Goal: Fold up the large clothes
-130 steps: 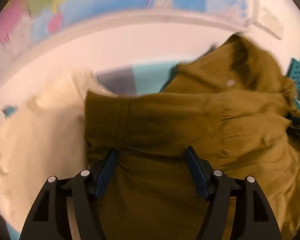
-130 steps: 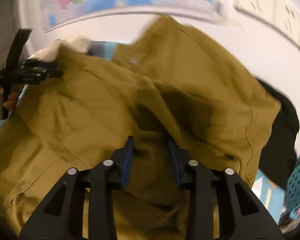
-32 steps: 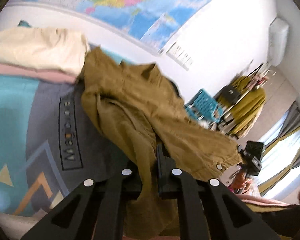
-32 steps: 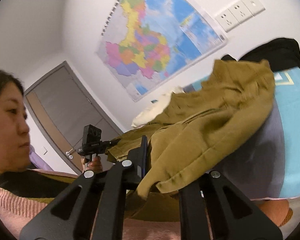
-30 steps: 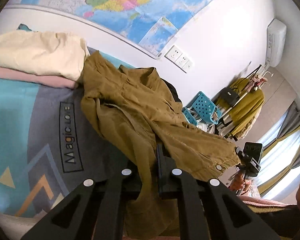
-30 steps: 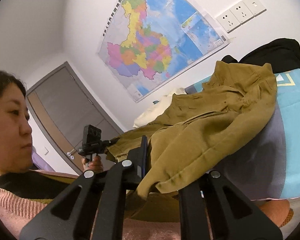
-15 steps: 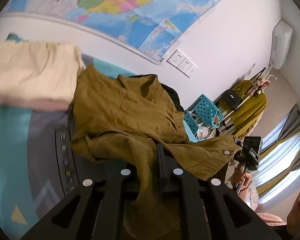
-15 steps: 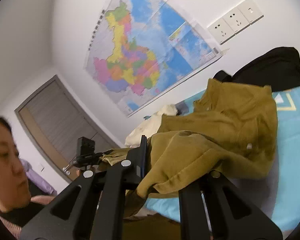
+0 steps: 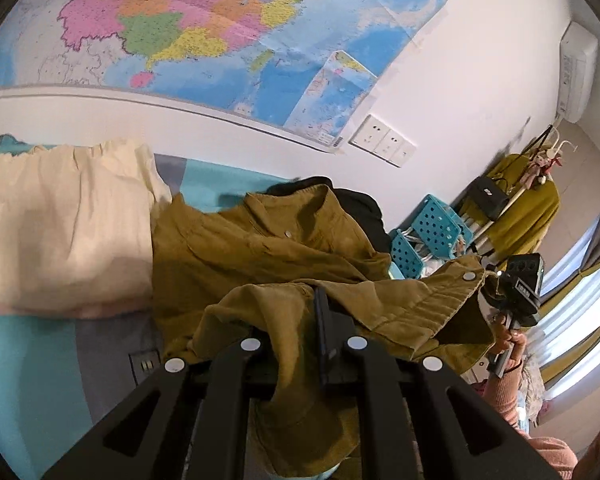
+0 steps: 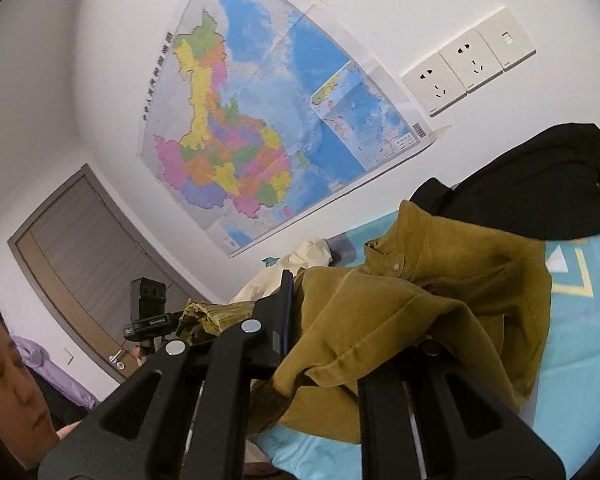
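A large olive-brown shirt [image 9: 268, 252] lies partly on a teal and grey bed cover [image 9: 28, 380], its collar toward the wall. My left gripper [image 9: 314, 320] is shut on the shirt's lower hem, which drapes over the fingers. My right gripper [image 10: 300, 308] is shut on another part of the same shirt [image 10: 440, 280], held above the bed. Each view shows the other gripper: the right one in the left wrist view [image 9: 516, 284], the left one in the right wrist view [image 10: 152, 320].
A cream garment [image 9: 60, 224] lies on the bed to the left. A black garment [image 10: 540, 200] lies by the wall behind the shirt. A teal basket [image 9: 428, 240] and a clothes rack [image 9: 528, 200] stand to the right. A map [image 9: 220, 28] hangs on the wall.
Both grippers have moved forward toward the wall with the shirt's hem, so the lower part now bunches over the upper part. The shirt was stretched out a second ago.
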Demonstrator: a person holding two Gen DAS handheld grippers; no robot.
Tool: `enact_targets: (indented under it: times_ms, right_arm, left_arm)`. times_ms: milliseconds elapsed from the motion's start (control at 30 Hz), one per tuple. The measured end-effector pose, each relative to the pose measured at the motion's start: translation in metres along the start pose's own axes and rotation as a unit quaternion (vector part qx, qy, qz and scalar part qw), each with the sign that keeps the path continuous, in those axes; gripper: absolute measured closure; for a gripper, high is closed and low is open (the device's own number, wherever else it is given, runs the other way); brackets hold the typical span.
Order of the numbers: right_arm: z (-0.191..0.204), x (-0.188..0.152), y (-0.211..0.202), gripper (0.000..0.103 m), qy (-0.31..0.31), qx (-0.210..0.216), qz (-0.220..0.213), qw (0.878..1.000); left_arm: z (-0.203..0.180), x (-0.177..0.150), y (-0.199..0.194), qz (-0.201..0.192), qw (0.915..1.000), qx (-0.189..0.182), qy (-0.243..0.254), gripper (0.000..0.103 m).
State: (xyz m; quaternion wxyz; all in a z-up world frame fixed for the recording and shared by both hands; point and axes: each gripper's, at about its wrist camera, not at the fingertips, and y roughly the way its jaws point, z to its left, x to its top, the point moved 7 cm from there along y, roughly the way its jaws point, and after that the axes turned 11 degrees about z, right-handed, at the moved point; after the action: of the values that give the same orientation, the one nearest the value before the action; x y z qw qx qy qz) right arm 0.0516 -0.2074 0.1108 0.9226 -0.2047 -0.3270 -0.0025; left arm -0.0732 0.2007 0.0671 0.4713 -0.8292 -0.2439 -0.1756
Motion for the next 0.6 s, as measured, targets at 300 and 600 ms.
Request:
enact_targets:
  times_ms: [300, 600]
  right_arm:
    - [-0.033, 0.041, 0.036, 0.092, 0.024, -0.028, 0.023, 0.999]
    - [-0.076, 0.065, 0.068, 0.092, 0.065, -0.046, 0.044, 0.996]
  left_arm:
    - [0.019, 0.04, 0.02, 0.019, 0.9994, 0.024, -0.017, 0.093]
    - [0.042, 0.074, 0.055, 0.05, 0.9966, 0.056, -0.035, 0.092]
